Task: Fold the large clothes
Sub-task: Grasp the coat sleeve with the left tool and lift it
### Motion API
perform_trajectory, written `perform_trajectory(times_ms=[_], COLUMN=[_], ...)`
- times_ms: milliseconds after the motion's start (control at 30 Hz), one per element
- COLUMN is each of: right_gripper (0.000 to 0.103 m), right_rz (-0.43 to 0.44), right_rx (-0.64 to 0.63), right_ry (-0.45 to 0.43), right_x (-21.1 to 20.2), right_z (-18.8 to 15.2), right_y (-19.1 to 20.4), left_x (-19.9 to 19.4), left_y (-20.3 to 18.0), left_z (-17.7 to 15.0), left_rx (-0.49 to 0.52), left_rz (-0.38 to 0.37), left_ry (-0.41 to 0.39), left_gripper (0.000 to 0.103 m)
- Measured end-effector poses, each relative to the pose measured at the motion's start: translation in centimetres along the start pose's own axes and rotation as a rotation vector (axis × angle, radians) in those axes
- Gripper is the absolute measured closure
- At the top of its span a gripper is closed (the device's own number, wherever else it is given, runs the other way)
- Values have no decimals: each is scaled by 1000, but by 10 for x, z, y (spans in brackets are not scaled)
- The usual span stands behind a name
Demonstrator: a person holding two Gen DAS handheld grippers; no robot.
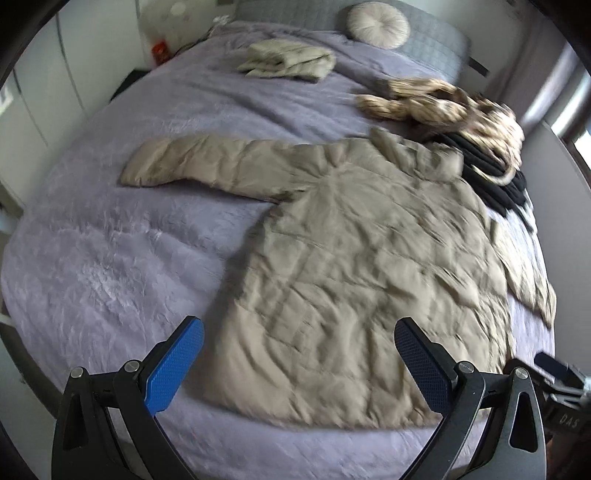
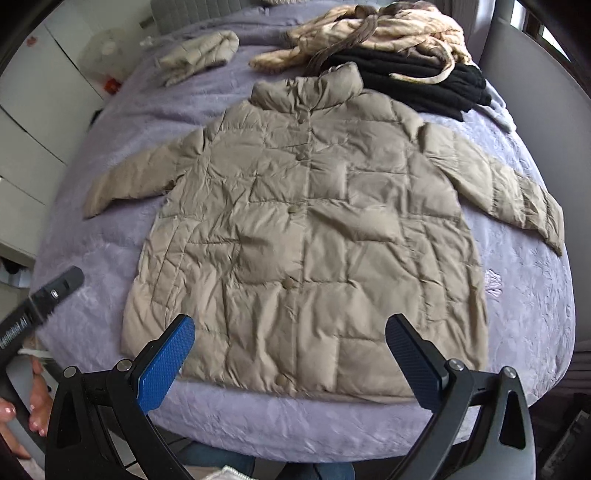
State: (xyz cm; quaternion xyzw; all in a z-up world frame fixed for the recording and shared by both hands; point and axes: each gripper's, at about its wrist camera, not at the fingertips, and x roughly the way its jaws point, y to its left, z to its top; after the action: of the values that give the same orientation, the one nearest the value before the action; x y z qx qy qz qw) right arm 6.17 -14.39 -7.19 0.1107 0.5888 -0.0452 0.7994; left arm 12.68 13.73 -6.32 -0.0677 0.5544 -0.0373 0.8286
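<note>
While gaping, both tongs point(image 1: 299, 354) point(image 2: 290, 350) hover over jacket point(image 2: 303, 236).

Jacket point(image 2: 306, 236) flat on bed point(image 2: 517, 295); clothes pile point(image 2: 388, 44) behind it

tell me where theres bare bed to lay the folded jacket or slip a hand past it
Widest bare patch: the purple bedspread left of the puffer jacket, below its left sleeve. A narrower strip runs between the hem and the near bed edge. Some room lies beyond the right sleeve. Crowded by the collar: black clothes, patterned garment and folded beige piece.
</note>
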Motion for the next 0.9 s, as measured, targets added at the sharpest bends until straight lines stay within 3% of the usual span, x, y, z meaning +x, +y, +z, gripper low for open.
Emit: perform_trajectory(times_ms=[200, 433, 633, 767, 833, 867, 900], right_gripper=[0, 0, 0, 1, 10, 27, 56], right_rz=[5, 11, 32, 67, 96, 113, 143], right_rx=[-1, -76, -130, -162, -168, -170, -167], right_ry=[54, 64, 70, 47, 26, 21, 25], right_x=[48, 110, 154, 178, 189, 194, 201], right_z=[39, 84, 122, 154, 170, 177, 185], right_y=[50, 98, 129, 151, 161, 165, 170], left_x=[69, 164, 240, 260, 268, 270, 273], left_y=[83, 179, 222, 246, 257, 261, 264], left_z=[62, 129, 160, 179, 189, 191, 196], left_rx=[-95, -324, -442, -549, -592, -602, -611], left_rz=[-18, -73, -145, -206, -213, -210, -201], left_ry=[15, -19, 10, -41, -71, -80, -89], left_gripper=[0, 0, 0, 0, 0, 1, 4])
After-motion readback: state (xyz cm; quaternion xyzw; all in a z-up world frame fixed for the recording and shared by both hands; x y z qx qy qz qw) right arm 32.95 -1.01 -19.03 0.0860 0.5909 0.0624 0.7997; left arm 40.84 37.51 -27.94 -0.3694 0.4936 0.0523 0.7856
